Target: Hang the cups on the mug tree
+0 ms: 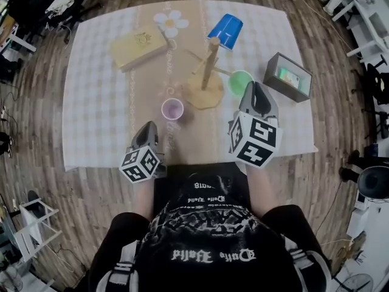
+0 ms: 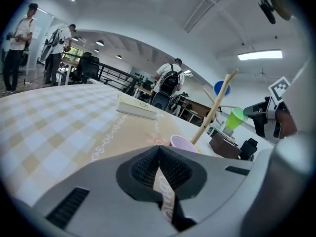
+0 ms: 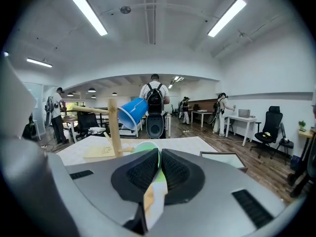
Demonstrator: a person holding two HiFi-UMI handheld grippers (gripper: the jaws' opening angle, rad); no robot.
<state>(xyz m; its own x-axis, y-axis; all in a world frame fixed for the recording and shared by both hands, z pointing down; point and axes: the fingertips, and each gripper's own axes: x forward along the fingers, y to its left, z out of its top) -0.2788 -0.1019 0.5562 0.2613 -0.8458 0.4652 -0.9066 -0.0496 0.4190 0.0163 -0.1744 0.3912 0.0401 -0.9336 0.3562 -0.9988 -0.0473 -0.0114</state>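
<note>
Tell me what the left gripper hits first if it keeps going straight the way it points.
Probably the beige centre strip of the checked tablecloth, just left of the lilac plastic cup; the left gripper might clip that cup, since depth is unclear.

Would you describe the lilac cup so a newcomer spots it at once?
On the checked table, find the wooden mug tree in the middle. The lilac cup stands just nearer the person than its base, slightly left. It alone stands mouth up: the blue cup hangs on the tree, the right gripper holds the green cup.
</note>
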